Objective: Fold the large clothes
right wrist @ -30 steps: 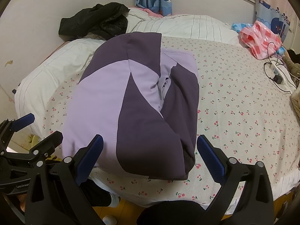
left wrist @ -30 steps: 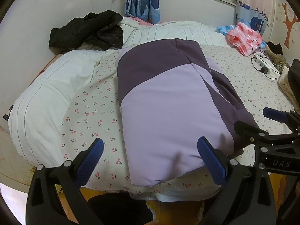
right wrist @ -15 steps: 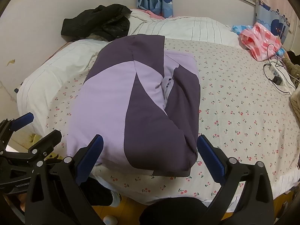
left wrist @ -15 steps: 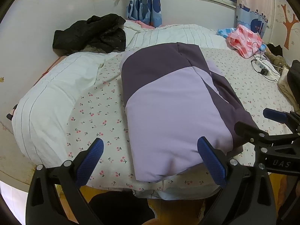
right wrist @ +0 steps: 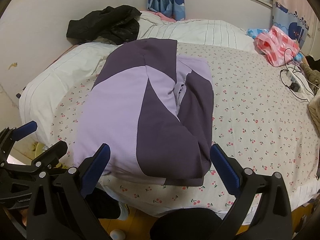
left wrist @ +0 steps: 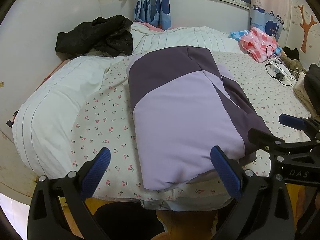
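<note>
**Folded jacket lies dead ahead, long axis running away from both tools**

The purple jacket [left wrist: 186, 108] sits on the bed [left wrist: 100, 120] as a thick, padded rectangle, already doubled in on itself, with its near short edge close to the mattress edge and its length pointing away toward the striped quilt [left wrist: 190, 36] at the far side. That axis decides the coming move: judged from the task, the likely next fold brings the near edge up and over toward the far edge, or the reverse.

The left tool [left wrist: 160, 170] hovers just short of the near edge, its 2 blue pads spread wide and holding nothing; the jacket's near left corner falls between them in that view. The right tool [right wrist: 160, 168] hangs likewise spread and empty, framing the near right corner, where dark fabric bulges. Neither touches the cloth. Each tool is nearer its own corner, so neither has the clear advantage.

The shell looks smooth, matte and puffy, in pale lilac and deep plum panels meeting on slanted seams; a zipper line shows in the right-hand crease [right wrist: 181, 92]. The sheet beneath is thin cotton printed with small cherries. A crumpled black coat [left wrist: 96, 36] lies well apart by the wall, and a pink checked plastic bag [left wrist: 258, 44] rests at the far right.
</note>
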Demonstrator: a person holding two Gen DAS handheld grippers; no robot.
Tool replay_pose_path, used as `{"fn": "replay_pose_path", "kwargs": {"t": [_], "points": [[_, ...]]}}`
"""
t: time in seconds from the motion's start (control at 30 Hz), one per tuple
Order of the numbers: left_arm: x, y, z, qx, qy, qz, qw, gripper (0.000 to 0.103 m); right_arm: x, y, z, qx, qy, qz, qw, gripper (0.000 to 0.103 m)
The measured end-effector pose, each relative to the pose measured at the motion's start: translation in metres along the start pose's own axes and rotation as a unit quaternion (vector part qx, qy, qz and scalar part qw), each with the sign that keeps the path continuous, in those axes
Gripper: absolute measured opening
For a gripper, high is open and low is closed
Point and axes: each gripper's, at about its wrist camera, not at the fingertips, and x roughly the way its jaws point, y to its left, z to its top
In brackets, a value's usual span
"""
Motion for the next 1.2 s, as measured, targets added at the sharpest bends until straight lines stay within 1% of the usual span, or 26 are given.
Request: {"fn": "replay_pose_path", "kwargs": {"t": [0.47, 0.87, 1.2], "points": [[0.004, -0.001, -0.001, 0.002, 0.004, 0.001, 1.0, 0.096, 0.0, -0.004, -0.001, 0.005, -0.001, -0.002, 1.0, 0.096], [0.015, -0.003, 0.0, 0.003, 0.013, 0.003, 0.9999, 0.096, 0.011, -0.008, -0.002, 0.012, 0.007, -0.002, 1.0, 0.096], [0.015, -0.004, -0.001, 0.003, 0.011, 0.002, 0.9999, 0.096, 0.006, -0.008, 0.0, 0.008, -0.003, -0.012, 1.0, 0.096]]}}
